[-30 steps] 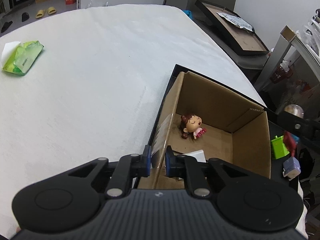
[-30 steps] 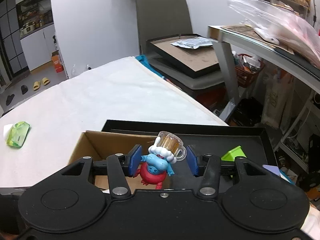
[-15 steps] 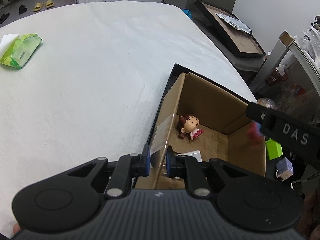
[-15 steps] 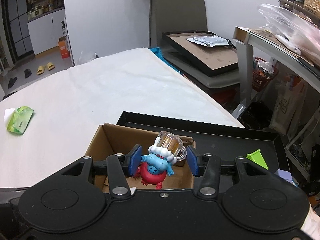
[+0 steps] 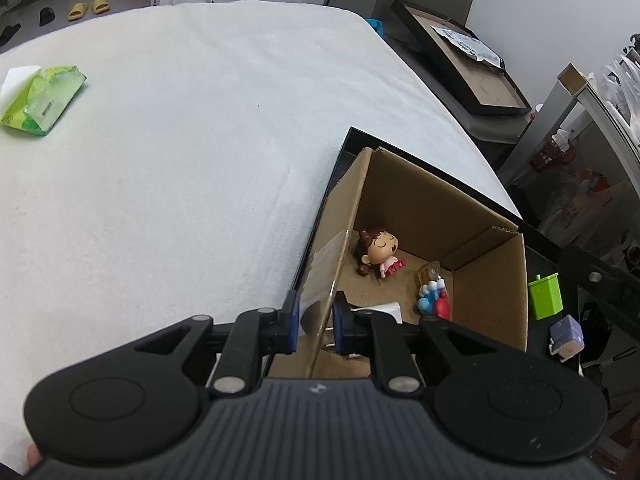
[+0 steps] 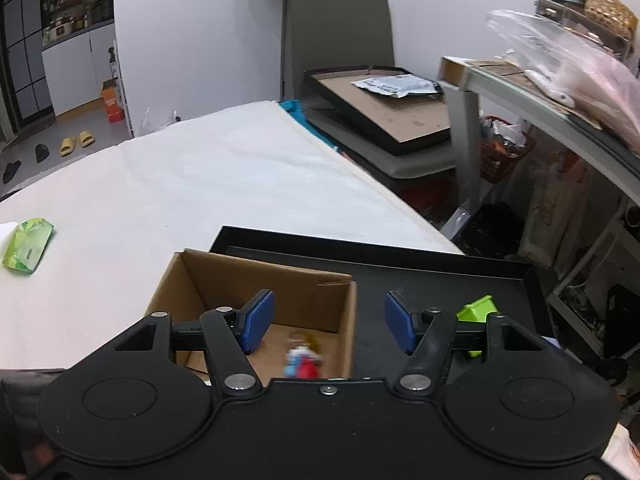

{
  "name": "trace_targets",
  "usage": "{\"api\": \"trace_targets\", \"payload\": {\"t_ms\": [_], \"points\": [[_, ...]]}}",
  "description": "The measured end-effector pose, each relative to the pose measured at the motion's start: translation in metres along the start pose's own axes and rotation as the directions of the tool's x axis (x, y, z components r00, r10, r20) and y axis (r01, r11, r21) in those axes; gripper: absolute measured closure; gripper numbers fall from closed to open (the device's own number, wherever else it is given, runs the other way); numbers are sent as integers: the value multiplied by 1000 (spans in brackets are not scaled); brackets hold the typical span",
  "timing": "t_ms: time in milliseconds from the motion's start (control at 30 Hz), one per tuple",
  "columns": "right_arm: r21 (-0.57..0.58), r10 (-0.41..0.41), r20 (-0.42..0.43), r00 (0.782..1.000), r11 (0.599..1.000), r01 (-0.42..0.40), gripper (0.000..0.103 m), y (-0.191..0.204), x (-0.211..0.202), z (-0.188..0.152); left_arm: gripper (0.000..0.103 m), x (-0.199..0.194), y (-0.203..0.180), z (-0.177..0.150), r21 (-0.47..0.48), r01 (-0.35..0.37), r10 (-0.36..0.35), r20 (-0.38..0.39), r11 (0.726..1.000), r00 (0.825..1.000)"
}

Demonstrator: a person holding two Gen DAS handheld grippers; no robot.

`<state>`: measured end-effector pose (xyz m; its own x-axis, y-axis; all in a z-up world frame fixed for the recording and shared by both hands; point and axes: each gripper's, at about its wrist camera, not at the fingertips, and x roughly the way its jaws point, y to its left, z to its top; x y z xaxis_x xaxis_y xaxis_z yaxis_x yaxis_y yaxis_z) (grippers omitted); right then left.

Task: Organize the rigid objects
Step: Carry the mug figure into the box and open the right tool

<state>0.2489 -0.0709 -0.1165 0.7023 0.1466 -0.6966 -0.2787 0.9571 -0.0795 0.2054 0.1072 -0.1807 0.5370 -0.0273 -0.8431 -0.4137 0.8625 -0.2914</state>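
Left wrist view: the open brown cardboard box (image 5: 420,216) stands in the black shallow tray (image 5: 352,138) at the right edge of the white cloth-covered table (image 5: 180,140).
Box contents: a brown-haired doll figurine in a pink dress (image 5: 378,250) lies near the far left corner of the floor; a blue-and-red toy figure with a clear amber mug (image 5: 432,292) lies near the right wall, apart from the doll; a white flat piece (image 5: 380,311) shows at the near end, partly hidden by the gripper.
Beside the box: a lime-green plastic block (image 5: 545,295) and a pale lilac small gadget (image 5: 566,334) sit on the tray to the right of the box's right wall.
Far off: a green wet-wipe packet (image 5: 42,98) lies near the table's left edge, well apart from the tray.
Left gripper (image 5: 316,322): clenched on the near left wall of the box, one blue pad outside and one inside.
Right wrist view: the right gripper (image 6: 328,322) hangs above the box with its blue pads (image 6: 258,320) spread wide, gripping nothing; the blue-and-red figure (image 6: 302,360) lies blurred on the floor below, and the right wall of the box crosses between the jaws.
In the way: the gripper's right finger partly hides the green block (image 6: 478,312).
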Motion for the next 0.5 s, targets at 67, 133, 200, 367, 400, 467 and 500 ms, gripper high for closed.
{"api": "trace_targets", "payload": {"t_ms": [67, 133, 200, 367, 400, 467, 500], "points": [[16, -10, 8, 1000, 1000, 10, 39, -9, -5, -1, 88, -2, -3, 0, 15, -12, 12, 10, 1000, 1000], [29, -18, 16, 1000, 999, 17, 38, -19, -10, -2, 88, -3, -5, -1, 26, -22, 22, 21, 999, 1000], [37, -27, 19, 999, 999, 26, 37, -28, -13, -3, 88, -4, -7, -1, 32, -31, 30, 25, 999, 999], [60, -49, 7, 999, 997, 49, 34, -50, -16, -12, 87, -4, -10, -2, 42, -52, 51, 32, 998, 998], [66, -53, 4, 999, 996, 52, 34, -55, -16, -15, 87, -4, -12, -2, 48, -60, 58, 36, 997, 998], [77, -57, -1, 998, 995, 57, 34, -62, -16, -19, 86, -3, -13, -2, 55, -73, 71, 40, 996, 997], [83, -59, -4, 998, 995, 59, 34, -67, -16, -21, 86, -3, -14, -2, 58, -79, 76, 42, 995, 996]]}}
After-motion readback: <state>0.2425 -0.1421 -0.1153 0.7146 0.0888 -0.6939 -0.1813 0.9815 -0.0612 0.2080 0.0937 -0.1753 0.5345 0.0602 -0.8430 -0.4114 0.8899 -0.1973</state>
